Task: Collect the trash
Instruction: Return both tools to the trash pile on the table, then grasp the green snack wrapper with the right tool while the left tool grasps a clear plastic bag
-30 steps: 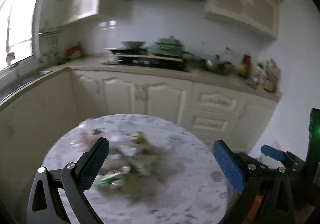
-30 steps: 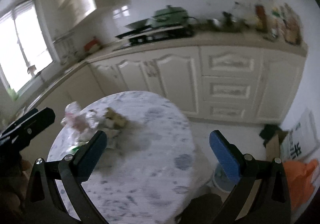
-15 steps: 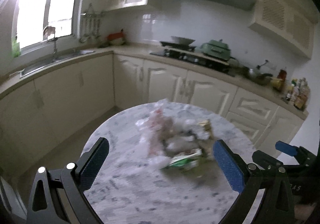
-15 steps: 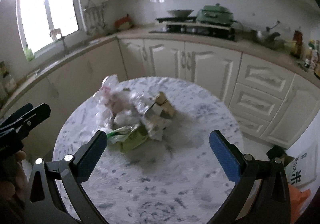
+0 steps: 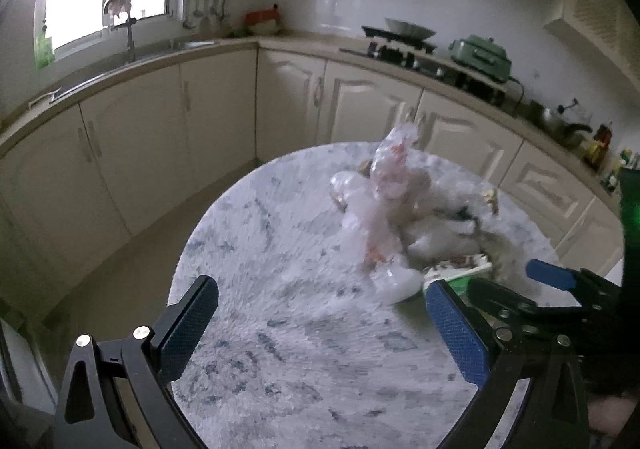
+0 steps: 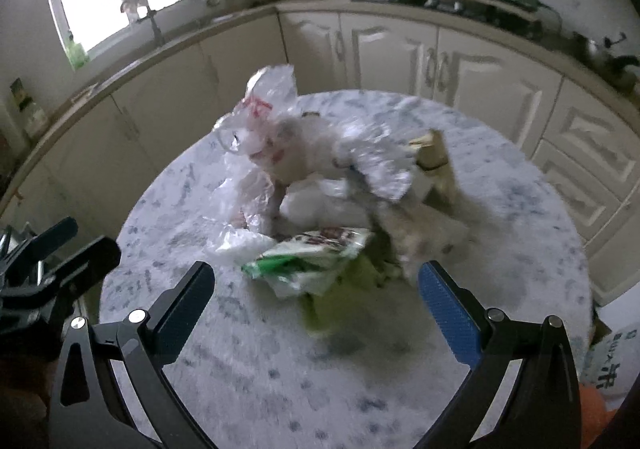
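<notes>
A heap of trash [image 6: 320,185] lies on a round marble table [image 6: 360,377]: clear plastic bags with red print [image 6: 260,117], a green-and-white wrapper [image 6: 312,257], crumpled white paper and a brown carton [image 6: 436,165]. It also shows in the left wrist view [image 5: 400,217]. My right gripper [image 6: 316,313] is open and empty, just in front of the wrapper. My left gripper [image 5: 324,325] is open and empty, near the table's left side, short of the heap. The right gripper [image 5: 552,289] shows at the left view's right edge.
Cream kitchen cabinets [image 5: 168,129] curve behind the table, with a sink and window [image 5: 120,25] at left and a stove with a green pot [image 5: 480,57] at right. A printed bag [image 6: 612,361] and something orange lie on the floor at right.
Both views have swung left and down toward the table. The trash heap is now nearer and larger in both. Both grippers stay open.
</notes>
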The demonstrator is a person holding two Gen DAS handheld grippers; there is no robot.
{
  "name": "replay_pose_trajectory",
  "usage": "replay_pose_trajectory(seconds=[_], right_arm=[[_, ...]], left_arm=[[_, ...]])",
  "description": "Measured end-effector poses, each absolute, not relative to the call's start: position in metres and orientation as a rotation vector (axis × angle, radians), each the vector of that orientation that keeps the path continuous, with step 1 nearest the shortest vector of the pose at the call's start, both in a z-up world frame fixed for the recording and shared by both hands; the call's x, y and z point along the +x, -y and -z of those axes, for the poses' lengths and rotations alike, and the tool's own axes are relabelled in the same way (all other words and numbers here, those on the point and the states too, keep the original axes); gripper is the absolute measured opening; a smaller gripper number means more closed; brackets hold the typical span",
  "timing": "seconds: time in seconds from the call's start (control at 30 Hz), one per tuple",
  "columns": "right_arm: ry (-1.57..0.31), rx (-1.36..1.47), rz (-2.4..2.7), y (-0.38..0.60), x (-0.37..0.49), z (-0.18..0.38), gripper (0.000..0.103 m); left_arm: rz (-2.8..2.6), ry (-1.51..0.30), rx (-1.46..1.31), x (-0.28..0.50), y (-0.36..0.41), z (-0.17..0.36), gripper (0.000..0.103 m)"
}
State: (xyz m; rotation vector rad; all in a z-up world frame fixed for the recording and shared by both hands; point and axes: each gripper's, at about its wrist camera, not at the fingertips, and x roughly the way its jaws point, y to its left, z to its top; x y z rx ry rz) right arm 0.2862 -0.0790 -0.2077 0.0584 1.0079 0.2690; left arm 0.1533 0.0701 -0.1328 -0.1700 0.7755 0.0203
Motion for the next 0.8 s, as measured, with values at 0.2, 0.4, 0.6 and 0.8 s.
replay_pose_trajectory(seconds=[0.2,0.4,0.6,0.8], right_arm=[[-1.063,0.012,-0.272,0.06,0.307,0.243,0.084],[-1.045,0.046,-0.309,0.075,0.302,0.25,0.06],[-1.059,0.148,-0.34,0.101,0.299,0.251,0.058],[-1.042,0.244,-0.353,0.114,0.309,0.249,0.058]], left_arm=[[-0.018,-0.815,-0.16,0.187,-0.07,0.151,0.102],[-0.008,-0.84,-0.155,0.222,-0.062,0.166,0.102],[0.014,-0.862,-0.157,0.256,-0.046,0.183,0.102],[0.026,-0.865,-0.174,0.288,-0.04,0.195,0.102]])
